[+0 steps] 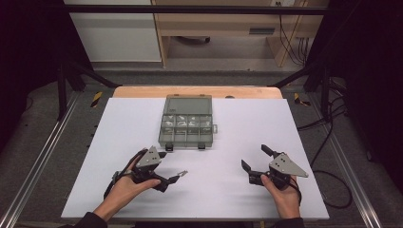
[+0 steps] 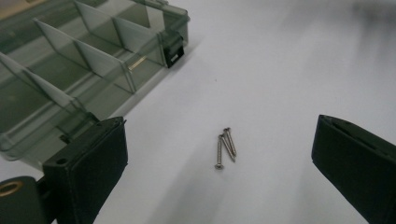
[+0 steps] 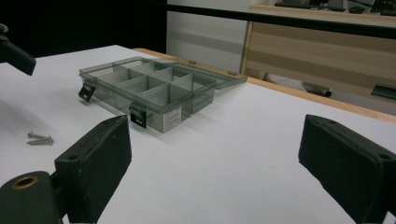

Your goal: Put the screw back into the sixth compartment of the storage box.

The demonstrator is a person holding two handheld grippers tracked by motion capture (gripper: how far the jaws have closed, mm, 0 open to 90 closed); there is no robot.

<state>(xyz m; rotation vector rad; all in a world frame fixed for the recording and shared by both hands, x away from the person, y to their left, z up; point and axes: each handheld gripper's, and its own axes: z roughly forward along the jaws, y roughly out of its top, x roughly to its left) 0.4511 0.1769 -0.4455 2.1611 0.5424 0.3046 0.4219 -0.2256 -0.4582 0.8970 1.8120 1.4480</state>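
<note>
A smoky clear compartment box (image 1: 187,124) lies on the white table (image 1: 119,118) with its lid folded open behind it. Dividers split it into several cells. A small cluster of silver screws (image 1: 181,174) lies on the table just in front of my left gripper (image 1: 167,170). That gripper is open, pointing right, with the screws (image 2: 225,147) lying ahead between its jaws. The box (image 2: 70,79) is to its left in the left gripper view. My right gripper (image 1: 256,158) is open and empty near the front right, facing the box (image 3: 149,88).
The white table ends at a wooden strip (image 1: 197,91) behind the box. Black frame posts (image 1: 62,90) stand at the back corners. Cables (image 1: 328,142) trail on the floor to the right. In the right gripper view, the screws (image 3: 41,138) lie at far left.
</note>
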